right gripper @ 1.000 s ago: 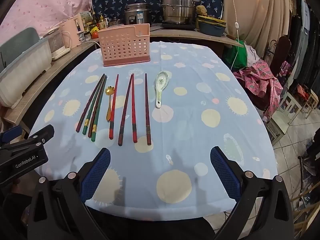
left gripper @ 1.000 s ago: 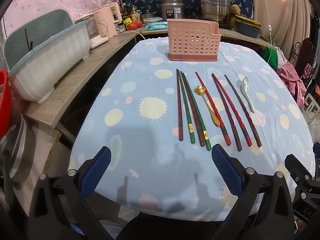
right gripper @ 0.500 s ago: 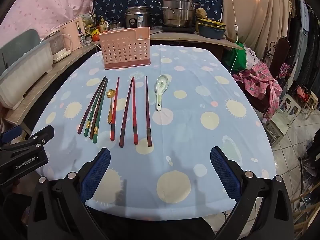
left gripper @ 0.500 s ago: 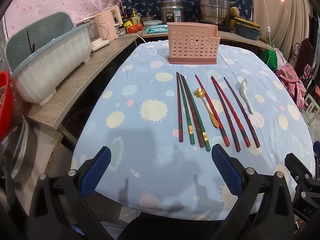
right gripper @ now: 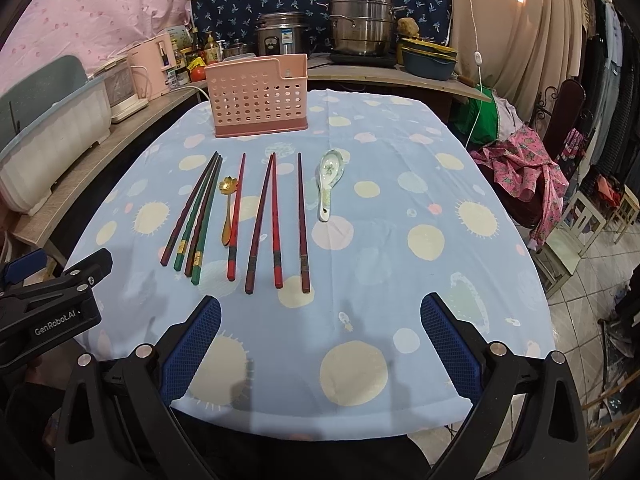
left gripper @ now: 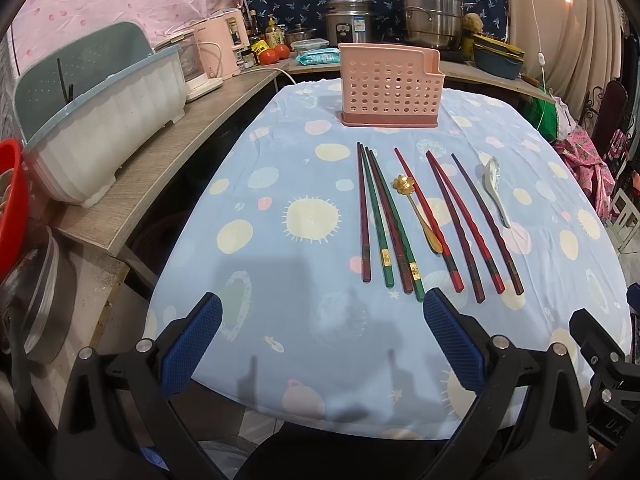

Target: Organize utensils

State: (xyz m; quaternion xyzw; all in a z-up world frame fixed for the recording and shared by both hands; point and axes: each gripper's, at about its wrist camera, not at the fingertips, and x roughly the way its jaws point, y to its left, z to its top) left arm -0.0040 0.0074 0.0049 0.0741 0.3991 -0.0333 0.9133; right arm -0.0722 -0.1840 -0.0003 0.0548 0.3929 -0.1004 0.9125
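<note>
Eight chopsticks (right gripper: 236, 216) lie side by side on the worktop (right gripper: 400, 184), which is covered with a blue cloth printed with pale suns and dots. Their thick ends point toward the near edge. The four on the left, two green and two dark red, lie close together and touch in places; the other four, red and dark red, are spread a little wider. A gold spoon with a flower-shaped bowl (right gripper: 227, 208) lies between the two groups, just beside a red chopstick. A white ceramic soup spoon (right gripper: 329, 182) lies to the right of the row, apart from it, bowl away from the near edge. Behind them all a pink perforated utensil holder (right gripper: 260, 96) stands upright on the cloth.

The left claw (left gripper: 322, 340) hovers over the near edge of the worktop, its blue-padded fingers spread wide and holding nothing. The right claw (right gripper: 320, 340) is beside it, likewise spread and empty, near the chopsticks' thick ends.

A white dish rack (left gripper: 108, 120) sits on the side counter at the left.
</note>
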